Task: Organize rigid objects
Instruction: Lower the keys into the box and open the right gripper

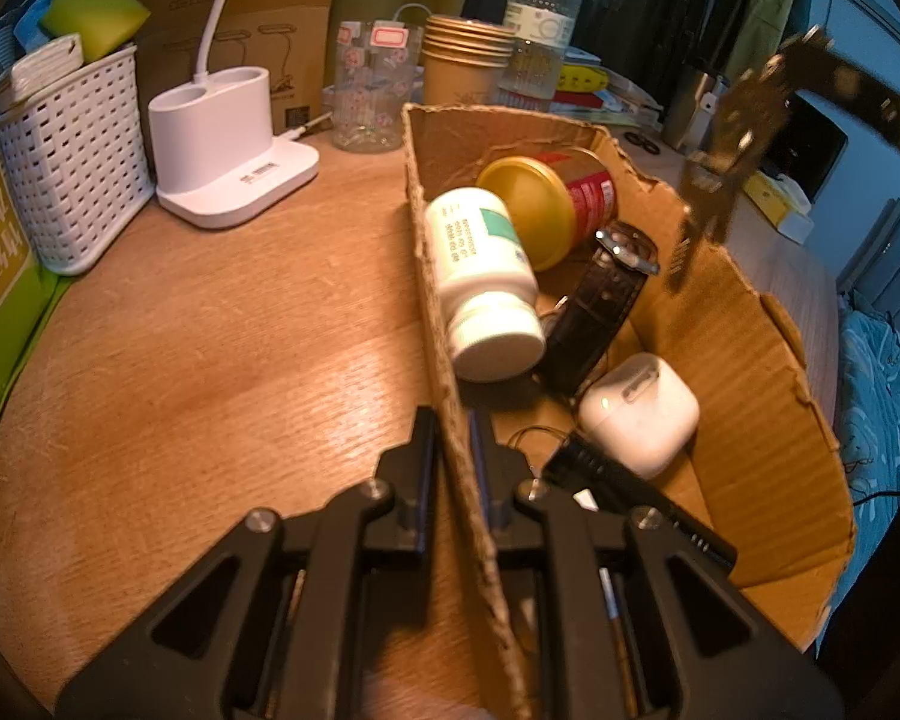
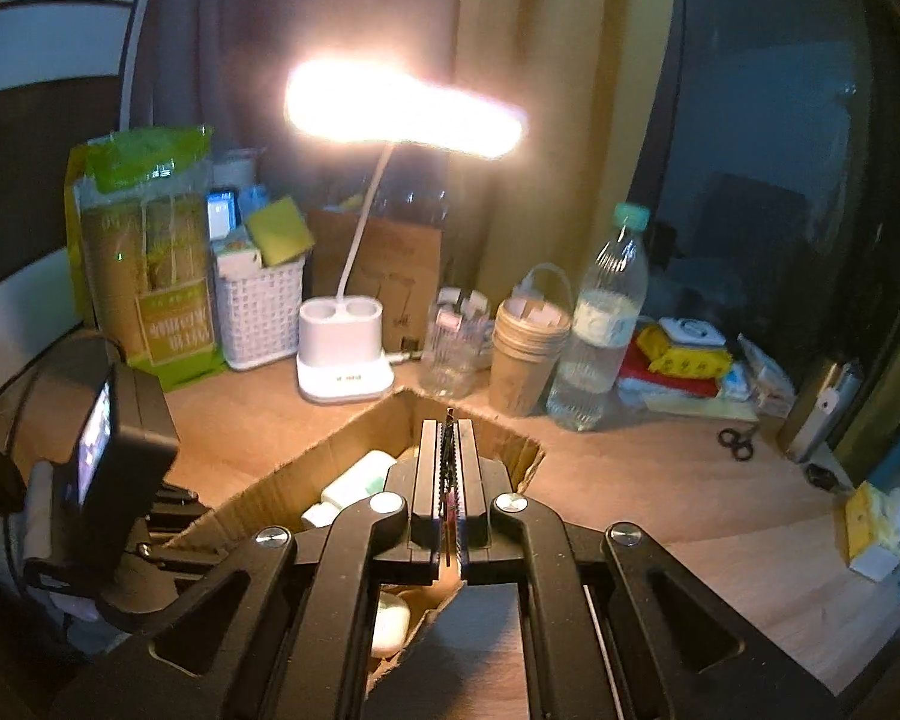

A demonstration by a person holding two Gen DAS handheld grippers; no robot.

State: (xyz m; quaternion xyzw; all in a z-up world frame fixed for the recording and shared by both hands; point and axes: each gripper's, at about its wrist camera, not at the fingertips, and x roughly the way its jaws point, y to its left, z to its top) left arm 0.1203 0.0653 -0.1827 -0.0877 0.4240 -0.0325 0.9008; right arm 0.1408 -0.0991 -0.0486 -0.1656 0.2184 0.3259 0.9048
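Observation:
An open cardboard box lies on the wooden desk. My left gripper is shut on its near left wall. Inside lie a white pill bottle, a red can with a yellow lid, a black watch, a white earbud case and a black pen-like stick. My right gripper is shut on a thin toothed metal piece and hovers above the box. In the left wrist view, that blurred metal piece hangs over the box's far wall from the right gripper.
Along the back stand a white desk lamp, a white basket, a clear glass, stacked paper cups and a water bottle. Scissors and packets lie to the right. A green bag stands at the far left.

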